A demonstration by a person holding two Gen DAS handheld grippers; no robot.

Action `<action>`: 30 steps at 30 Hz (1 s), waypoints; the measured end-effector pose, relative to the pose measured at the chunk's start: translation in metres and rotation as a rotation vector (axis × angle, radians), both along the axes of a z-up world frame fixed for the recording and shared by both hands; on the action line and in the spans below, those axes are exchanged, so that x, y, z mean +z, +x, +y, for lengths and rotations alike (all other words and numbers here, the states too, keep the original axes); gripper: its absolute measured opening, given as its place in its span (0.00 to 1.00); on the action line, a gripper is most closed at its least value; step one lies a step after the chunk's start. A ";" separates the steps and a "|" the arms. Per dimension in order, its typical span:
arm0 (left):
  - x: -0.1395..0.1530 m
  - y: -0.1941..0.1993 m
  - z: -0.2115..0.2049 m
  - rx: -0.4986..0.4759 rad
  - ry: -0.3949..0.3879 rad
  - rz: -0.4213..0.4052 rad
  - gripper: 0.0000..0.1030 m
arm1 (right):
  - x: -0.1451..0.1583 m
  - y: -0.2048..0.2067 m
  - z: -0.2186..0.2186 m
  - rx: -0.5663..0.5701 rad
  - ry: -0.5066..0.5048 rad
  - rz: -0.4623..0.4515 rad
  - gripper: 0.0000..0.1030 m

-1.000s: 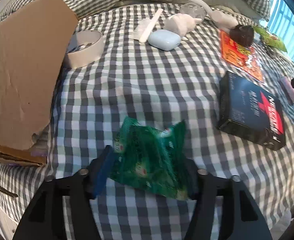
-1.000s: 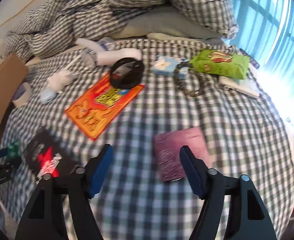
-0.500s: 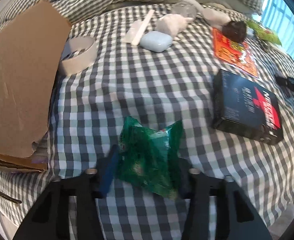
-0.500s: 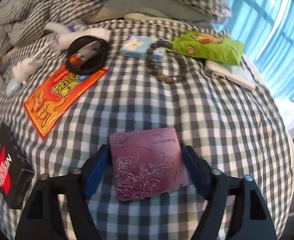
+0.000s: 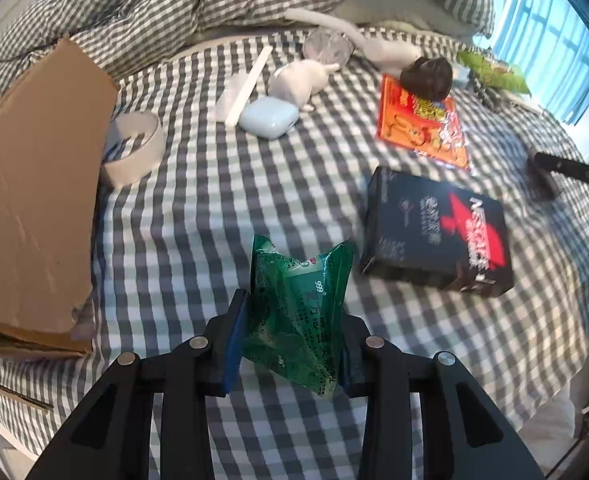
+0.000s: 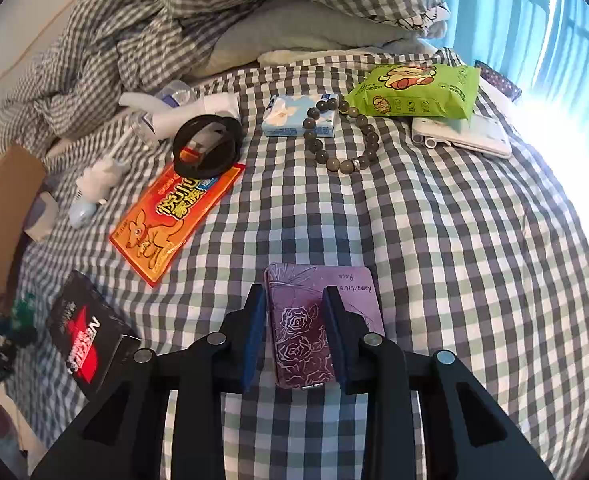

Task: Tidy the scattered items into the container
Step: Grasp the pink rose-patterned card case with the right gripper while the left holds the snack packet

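Green crinkled foil sachet (image 5: pixel 298 312) pinched in the closed left tongs (image 5: pixel 290 340); right tongs (image 6: pixel 294 336) narrowed onto a purple rose-embossed case (image 6: pixel 318 320) on the checked bed (image 6: pixel 434 240).

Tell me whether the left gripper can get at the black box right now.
Probably not yet: the left gripper is shut on the green packet. The black box itself lies uncovered on the bed, nothing between.

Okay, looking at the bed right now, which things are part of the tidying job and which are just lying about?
Part of the job:
green packet, in left gripper
purple case, in right gripper
black box
bead bracelet
cardboard box

Just lying about:
checked duvet
grey pillow
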State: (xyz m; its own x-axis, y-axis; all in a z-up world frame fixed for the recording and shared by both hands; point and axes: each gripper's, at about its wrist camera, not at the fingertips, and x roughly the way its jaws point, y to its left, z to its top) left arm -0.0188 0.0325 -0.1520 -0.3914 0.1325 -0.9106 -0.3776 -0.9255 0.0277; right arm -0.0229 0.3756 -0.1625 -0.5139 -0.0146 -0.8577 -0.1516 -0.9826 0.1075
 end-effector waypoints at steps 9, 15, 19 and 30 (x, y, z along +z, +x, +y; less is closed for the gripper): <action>-0.003 0.002 -0.002 0.010 -0.017 -0.011 0.37 | 0.004 0.006 0.015 -0.054 0.034 0.029 0.29; -0.004 0.002 0.005 -0.002 -0.014 -0.011 0.37 | 0.028 0.030 0.054 -0.146 -0.016 0.104 0.29; -0.007 0.003 0.011 -0.017 -0.008 -0.017 0.36 | 0.031 0.038 0.071 -0.136 -0.061 0.121 0.34; 0.006 0.001 0.010 -0.006 -0.004 0.005 0.36 | 0.029 0.041 0.074 -0.195 -0.010 0.150 0.50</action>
State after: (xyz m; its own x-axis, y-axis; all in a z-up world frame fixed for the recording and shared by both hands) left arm -0.0178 0.0426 -0.1456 -0.3949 0.1314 -0.9093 -0.3829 -0.9232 0.0329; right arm 0.0185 0.4493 -0.1339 -0.6293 0.0892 -0.7720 -0.3200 -0.9350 0.1528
